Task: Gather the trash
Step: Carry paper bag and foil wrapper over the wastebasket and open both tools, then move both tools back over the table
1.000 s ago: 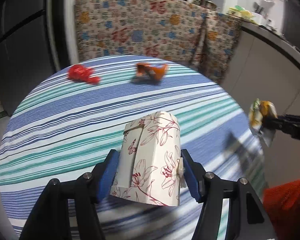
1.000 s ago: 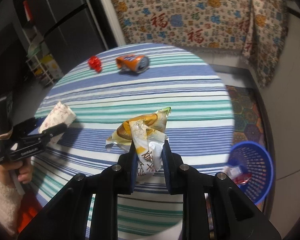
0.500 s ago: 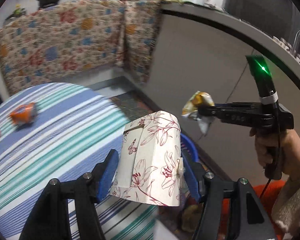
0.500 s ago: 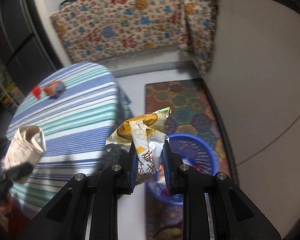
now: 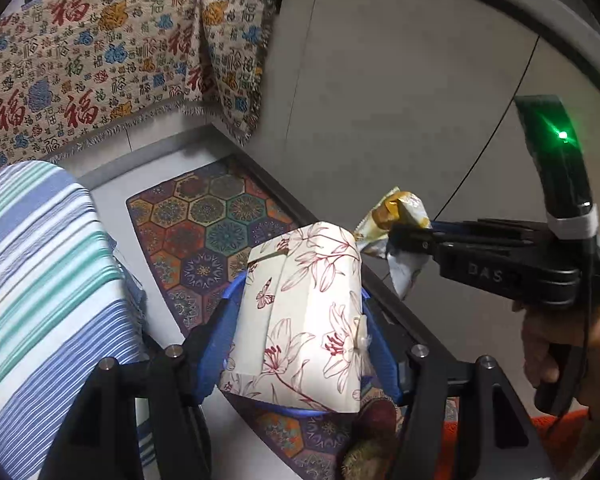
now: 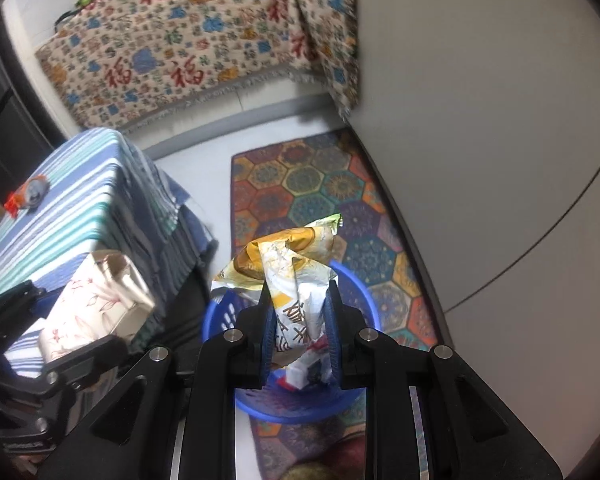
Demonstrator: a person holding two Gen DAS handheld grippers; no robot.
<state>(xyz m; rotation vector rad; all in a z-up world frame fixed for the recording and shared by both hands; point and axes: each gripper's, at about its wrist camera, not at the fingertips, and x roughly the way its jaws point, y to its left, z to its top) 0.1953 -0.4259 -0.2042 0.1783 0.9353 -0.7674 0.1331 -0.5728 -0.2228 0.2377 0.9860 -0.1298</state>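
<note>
1. The step in hand, as I judge it, is the drop: both loads should be let go over the blue laundry-style basket (image 6: 256, 404) on the floor; the right gripper (image 6: 298, 320) is the better placed, since in its own view the basket rim rings the fingers at lower centre of the frame.
2. To do it well, spread the right fingers fully and let the crumpled snack wrapper (image 6: 288, 272) fall straight; it is light foil and may cling to a pad, so a small shake could help (the basket already holds some wrappers).
3. The left gripper (image 5: 300, 340) should be brought squarely above the basket mouth before it lets go; the floral paper box (image 5: 300, 320) is bulky, and from an off-centre drop it could catch the rim and tip out onto the hexagon-patterned rug (image 5: 208, 216).
4. State of the tongs: the right is clamped on the wrapper, pads pressing its lower half; the left is clamped on the box, one blue pad on each side.
5. Where things lie: the wrapper stands up from the right fingers, directly over the basket; the box fills the centre of the left view, with only slivers of blue rim showing behind it; an orange crushed can (image 6: 34, 192) and a red scrap (image 6: 11, 203) lie on the striped tablecloth (image 6: 72, 208), at the left of the right view.
</note>
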